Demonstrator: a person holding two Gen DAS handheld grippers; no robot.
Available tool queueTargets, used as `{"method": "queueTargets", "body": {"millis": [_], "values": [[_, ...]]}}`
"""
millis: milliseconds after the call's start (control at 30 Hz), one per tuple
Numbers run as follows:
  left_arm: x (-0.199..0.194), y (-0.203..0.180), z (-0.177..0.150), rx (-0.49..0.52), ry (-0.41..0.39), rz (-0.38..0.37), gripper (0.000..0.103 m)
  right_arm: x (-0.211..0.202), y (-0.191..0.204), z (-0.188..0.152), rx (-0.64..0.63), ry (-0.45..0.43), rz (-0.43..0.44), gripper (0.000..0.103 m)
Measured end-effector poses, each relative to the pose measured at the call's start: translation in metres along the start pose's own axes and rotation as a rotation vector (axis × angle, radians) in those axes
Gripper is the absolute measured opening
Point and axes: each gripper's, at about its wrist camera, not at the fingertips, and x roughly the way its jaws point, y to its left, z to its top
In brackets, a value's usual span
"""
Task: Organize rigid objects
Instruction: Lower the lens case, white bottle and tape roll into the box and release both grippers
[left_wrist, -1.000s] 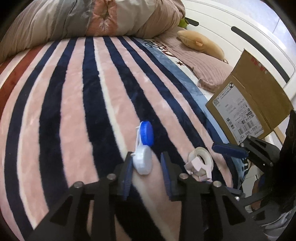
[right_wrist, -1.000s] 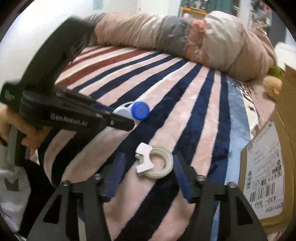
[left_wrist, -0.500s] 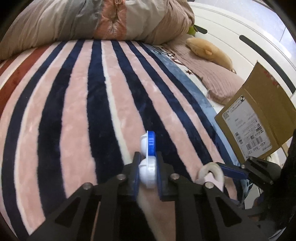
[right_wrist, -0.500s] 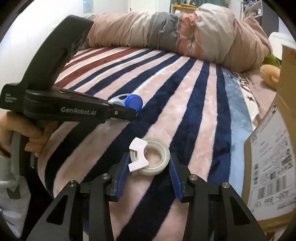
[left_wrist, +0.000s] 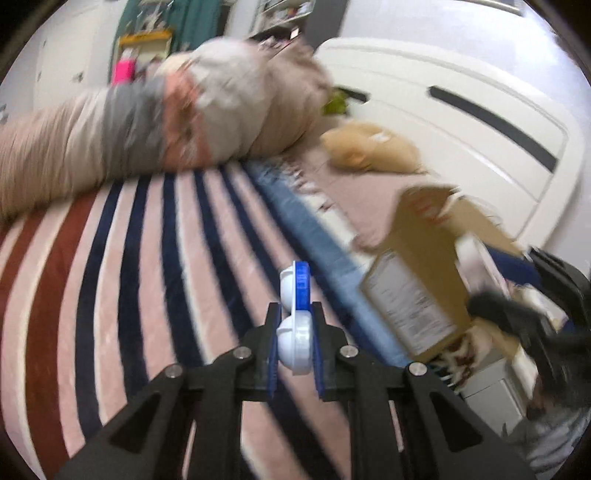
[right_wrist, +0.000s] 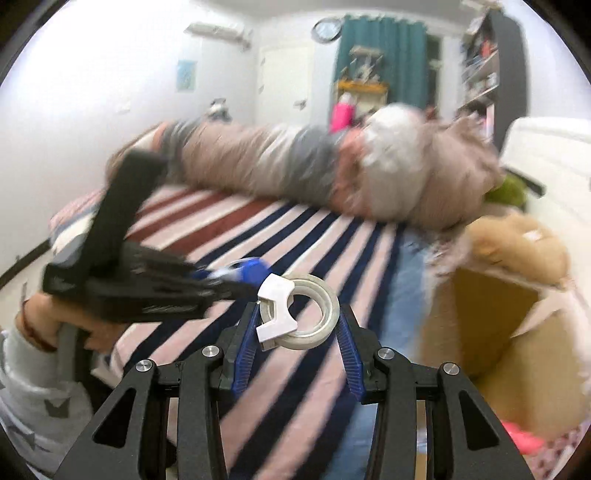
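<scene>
Contact lens case (left_wrist: 295, 321), white with one blue cap, sits clamped edge-on between the fingers of the left gripper (left_wrist: 294, 341), held above the striped blanket (left_wrist: 147, 258) on the bed. Only its near white cup is pinched; the blue-capped cup sticks out ahead of the fingertips. Tape roll (right_wrist: 306, 314), a clear ring with a white plastic cutter clipped on its left side, is grasped across its width by the right gripper (right_wrist: 299, 328), also lifted clear of the blanket. Both items look like light, hard plastic, stiff enough for a firm squeeze but smooth, so they could slip or twist; the tape is best held across the ring, as it is, and the case by its flat faces. An open cardboard box (right_wrist: 498, 321) stands to the right of the right gripper, probably the place for both. Motion blur smears the rolled quilt (right_wrist: 295, 170), the box edges and the room behind. The inside of the box is largely hidden, and its label is unreadable.
</scene>
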Motion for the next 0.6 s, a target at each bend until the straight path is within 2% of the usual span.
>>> {"method": "queueTargets", "body": {"millis": [67,133,300,467,533,600], "values": [[-0.011,-0.021,0.016,0.032,-0.022,-0.032,0.012,-0.014,-0.026,0.004,0.02,-0.01,-0.053,0.037],[-0.015,-0.046,0.033,0.079,-0.036,-0.065,0.012,-0.018,-0.057,0.006,0.026,0.03,-0.135,0.038],[0.002,-0.114,0.069,0.197,-0.008,-0.14,0.012,0.009,-0.12,-0.017,0.026,0.193,-0.276,0.038],[0.041,-0.157,0.084,0.253,0.081,-0.159,0.012,0.025,-0.136,-0.039,0.007,0.244,-0.262,0.038],[0.057,-0.167,0.086,0.27,0.117,-0.145,0.012,0.023,-0.14,-0.045,0.012,0.24,-0.284,0.038],[0.072,-0.174,0.087,0.287,0.151,-0.12,0.012,0.018,-0.145,-0.05,0.039,0.231,-0.269,0.038]]}}
